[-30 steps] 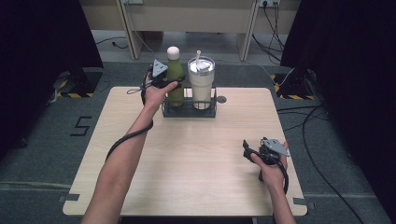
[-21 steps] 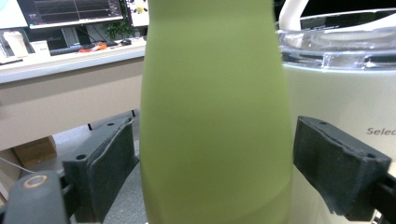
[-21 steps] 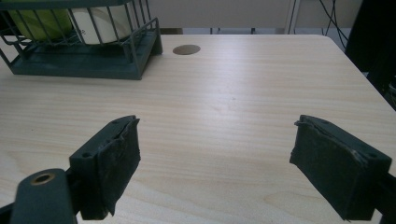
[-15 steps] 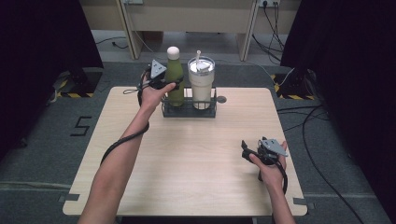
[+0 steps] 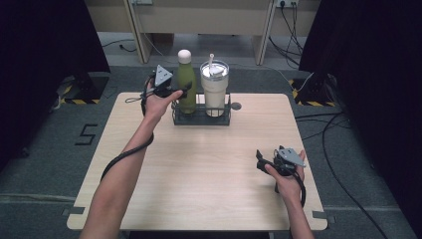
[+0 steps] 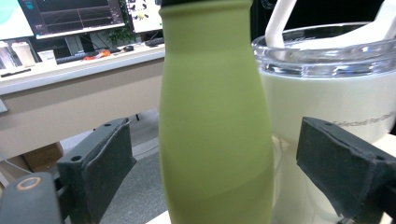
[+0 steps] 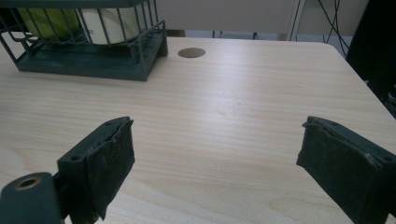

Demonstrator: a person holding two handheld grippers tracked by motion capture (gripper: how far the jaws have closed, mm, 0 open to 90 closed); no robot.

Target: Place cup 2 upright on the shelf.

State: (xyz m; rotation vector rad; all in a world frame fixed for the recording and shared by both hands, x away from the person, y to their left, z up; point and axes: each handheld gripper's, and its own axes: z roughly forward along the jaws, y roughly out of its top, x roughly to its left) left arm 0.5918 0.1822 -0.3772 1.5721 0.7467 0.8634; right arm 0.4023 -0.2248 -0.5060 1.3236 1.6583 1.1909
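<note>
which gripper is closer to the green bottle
Left. The left gripper has the green bottle between its open jaws, pads clear; the right gripper hovers over the table's near right.

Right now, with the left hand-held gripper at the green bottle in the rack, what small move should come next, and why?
Probably draw the left hand-held gripper straight back from the green bottle. Its jaws have just been opening and stand apart from the bottle on both sides, and the bottle stands upright in the wire rack beside the tumbler, so it looks released.
</note>
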